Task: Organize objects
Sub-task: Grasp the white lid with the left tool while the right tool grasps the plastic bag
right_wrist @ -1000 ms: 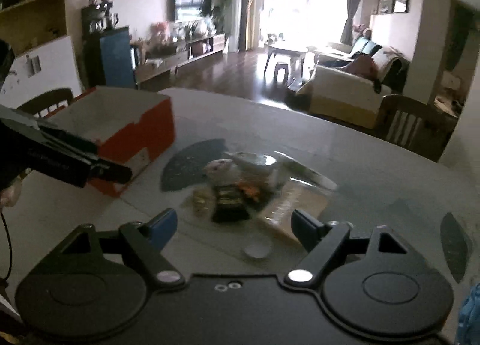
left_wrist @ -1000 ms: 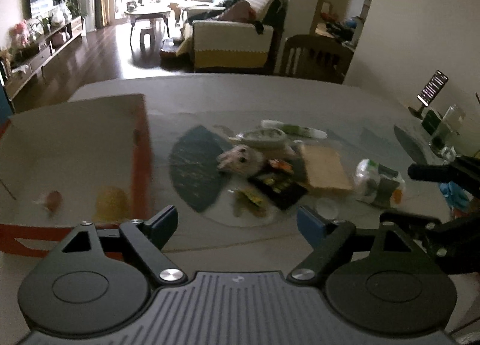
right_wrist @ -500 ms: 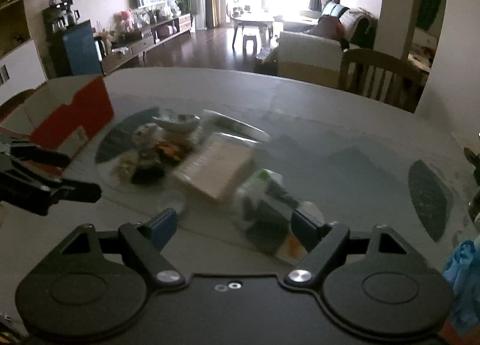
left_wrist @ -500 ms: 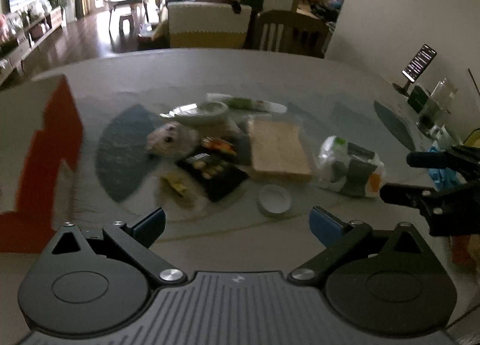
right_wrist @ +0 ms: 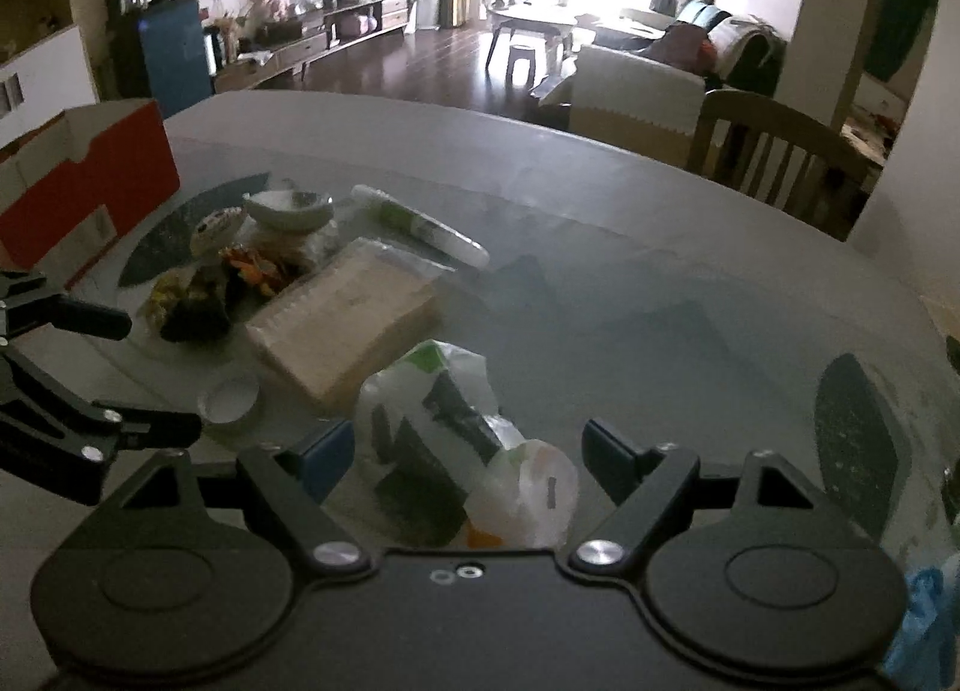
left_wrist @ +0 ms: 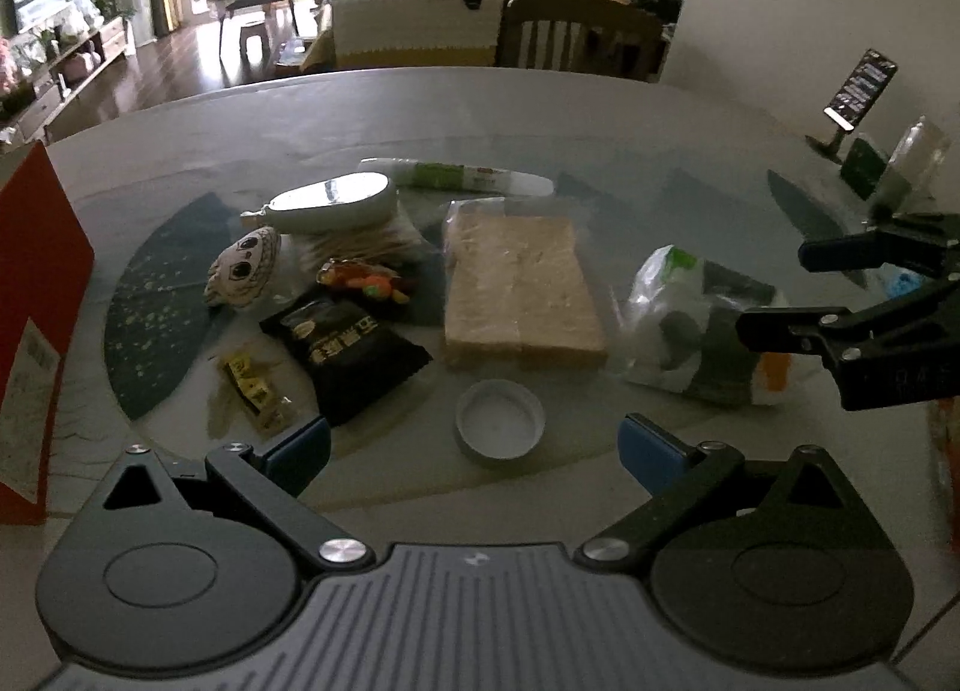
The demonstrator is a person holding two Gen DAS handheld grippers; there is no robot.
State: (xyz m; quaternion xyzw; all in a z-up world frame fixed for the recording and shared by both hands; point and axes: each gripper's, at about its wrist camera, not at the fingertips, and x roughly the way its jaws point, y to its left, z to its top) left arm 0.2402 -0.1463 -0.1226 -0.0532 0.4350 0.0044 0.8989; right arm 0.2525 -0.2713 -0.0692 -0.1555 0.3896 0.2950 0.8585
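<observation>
Since the earlier frame, we swung both units rightward. We held the right hand-held gripper point(right_wrist: 462, 448) spread wide around the white-green bag point(right_wrist: 447, 433) on the bench point(right_wrist: 660, 247); the left hand-held gripper point(left_wrist: 474, 445) gaped, empty, over the white lid point(left_wrist: 500, 427).

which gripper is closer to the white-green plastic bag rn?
Right. The right gripper is open with the white-green plastic bag between its fingers; the left gripper is open over the white lid, left of the bag.
</observation>
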